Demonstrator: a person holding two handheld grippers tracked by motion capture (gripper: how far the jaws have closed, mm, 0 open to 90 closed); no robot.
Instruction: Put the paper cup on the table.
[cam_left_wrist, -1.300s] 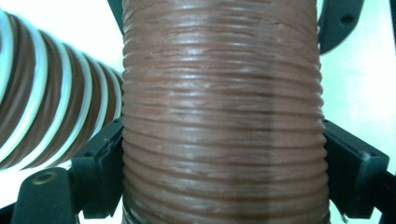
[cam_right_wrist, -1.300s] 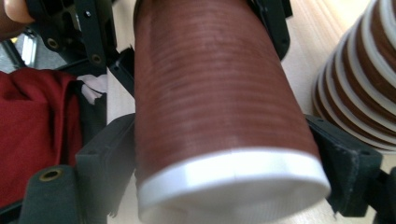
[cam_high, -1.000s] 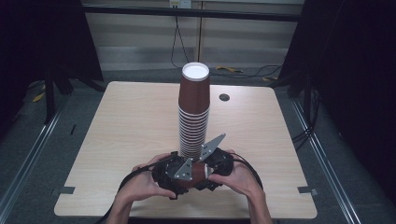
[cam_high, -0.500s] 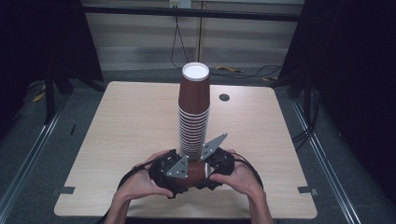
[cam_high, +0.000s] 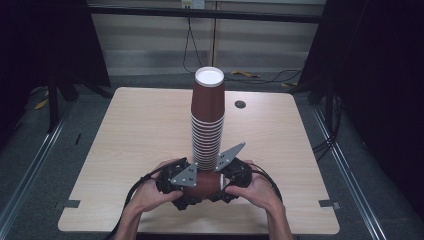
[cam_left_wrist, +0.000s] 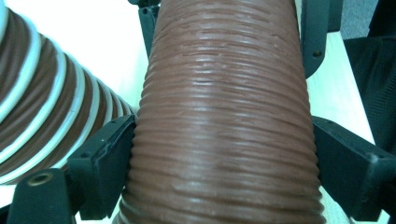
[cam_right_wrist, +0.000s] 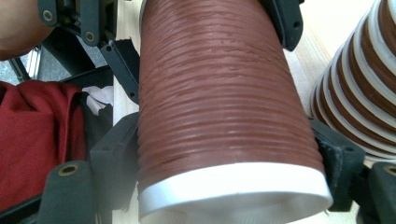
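The left claw (cam_high: 192, 187) sits at the near edge of the table (cam_high: 125, 150), its two black jaws set against opposite sides of a brown ribbed paper cup (cam_high: 207, 184) that lies on its side between both hands. In the left gripper view the pads (cam_left_wrist: 109, 154) bracket the cup's wall; the jaws have just been closing a little with the cup between them, and they look snug on it without crushing the ridges. Held this way, the cup seems pinned so that it cannot roll.

Just behind the lying cup, in the middle of the table, stands the tall stack of upside-down brown cups (cam_high: 207, 125), white rims banded down its lower half. It shows beside the held cup in both gripper views, near but apart from it.

The right claw (cam_high: 227, 184) takes the same cup from the other side. In the right gripper view its jaws flank the wall just behind the white rim (cam_right_wrist: 233, 186), pressing on it. With both claws on one cup, the likely aim is to steady or pull it apart from a nested one; I cannot tell which
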